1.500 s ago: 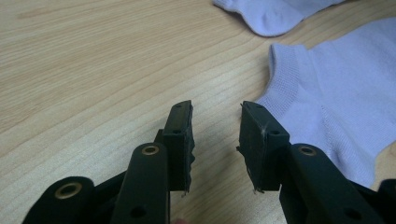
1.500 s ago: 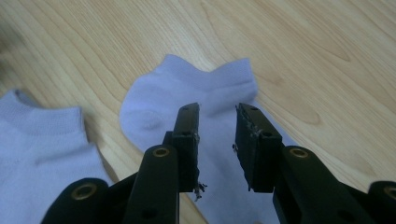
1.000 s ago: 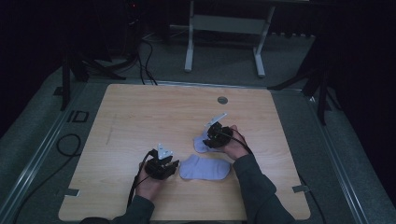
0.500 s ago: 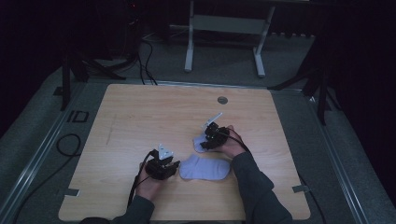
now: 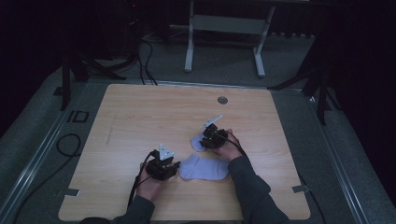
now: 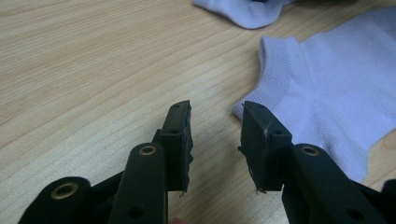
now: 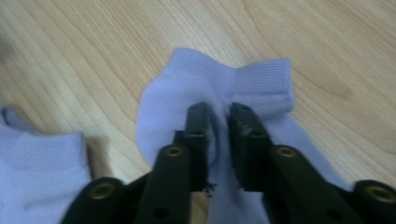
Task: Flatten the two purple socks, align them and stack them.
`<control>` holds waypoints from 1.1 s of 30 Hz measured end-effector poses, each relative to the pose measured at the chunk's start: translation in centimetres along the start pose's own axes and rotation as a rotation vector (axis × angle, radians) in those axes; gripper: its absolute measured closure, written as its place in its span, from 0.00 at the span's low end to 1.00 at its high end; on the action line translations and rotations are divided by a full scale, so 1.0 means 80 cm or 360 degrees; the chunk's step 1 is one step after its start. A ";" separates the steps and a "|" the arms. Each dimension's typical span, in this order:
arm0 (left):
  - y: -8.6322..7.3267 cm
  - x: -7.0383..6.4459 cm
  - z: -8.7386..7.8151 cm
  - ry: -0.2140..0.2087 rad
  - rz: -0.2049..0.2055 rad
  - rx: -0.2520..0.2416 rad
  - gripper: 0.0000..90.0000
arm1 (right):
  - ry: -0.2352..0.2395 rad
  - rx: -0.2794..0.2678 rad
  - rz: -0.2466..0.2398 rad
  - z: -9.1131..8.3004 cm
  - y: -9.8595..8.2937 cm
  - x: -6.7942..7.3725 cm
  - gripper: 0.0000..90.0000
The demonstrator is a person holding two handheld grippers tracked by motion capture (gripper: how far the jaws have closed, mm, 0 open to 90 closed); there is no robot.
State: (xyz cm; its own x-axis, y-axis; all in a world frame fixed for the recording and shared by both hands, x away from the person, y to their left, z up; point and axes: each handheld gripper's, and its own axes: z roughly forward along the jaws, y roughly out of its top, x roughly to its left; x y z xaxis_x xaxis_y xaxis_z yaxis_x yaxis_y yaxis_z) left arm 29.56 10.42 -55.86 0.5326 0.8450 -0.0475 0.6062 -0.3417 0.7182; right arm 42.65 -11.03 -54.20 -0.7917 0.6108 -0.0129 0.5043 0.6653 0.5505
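Two pale lilac ankle socks lie on the wooden table [image 5: 140, 116]. The nearer sock [image 5: 205, 169] [image 6: 327, 88] lies flat, and its ribbed cuff faces my left gripper [image 5: 176, 168] [image 6: 215, 109]. That gripper is open just beside the cuff's corner, with bare wood between its jaws. The farther sock [image 5: 196, 143] [image 7: 205, 79] is bunched, its toe [image 6: 243, 11] showing at the top of the left gripper view. My right gripper [image 5: 204, 141] [image 7: 218, 109] is shut on a fold of the farther sock, close to its cuff. The nearer sock's cuff [image 7: 37, 163] shows at lower left of the right gripper view.
A round grommet [image 5: 222, 100] sits in the table near its far edge. Bare wood spreads to the left and back of the socks. Beyond the table stand a grey frame [image 5: 224, 37] and cables [image 5: 144, 56] on the floor.
My right gripper has edged slightly left and nearer over the farther sock. The left gripper and the nearer sock have stayed where they were.
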 end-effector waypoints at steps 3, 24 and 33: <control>0.000 0.000 0.000 -0.0001 0.0004 -0.0004 0.70 | -0.0004 -0.0013 0.0029 0.000 -0.001 0.002 0.92; 0.000 0.003 0.000 -0.0005 -0.0014 -0.0003 0.67 | -0.0004 -0.0174 0.0229 -0.020 -0.006 -0.003 0.96; 0.000 0.003 0.001 -0.0006 -0.0022 -0.0001 0.66 | -0.0029 -0.0300 0.0231 -0.059 -0.007 -0.007 0.96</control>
State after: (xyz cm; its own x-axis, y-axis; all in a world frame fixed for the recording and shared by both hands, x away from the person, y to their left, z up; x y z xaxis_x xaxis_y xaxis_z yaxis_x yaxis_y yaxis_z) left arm 29.71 10.61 -55.94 0.5263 0.8482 -0.0602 0.6134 -0.3296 0.7177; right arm 41.20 -13.78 -50.57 -0.7084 0.7029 0.0637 0.5376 0.4789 0.6940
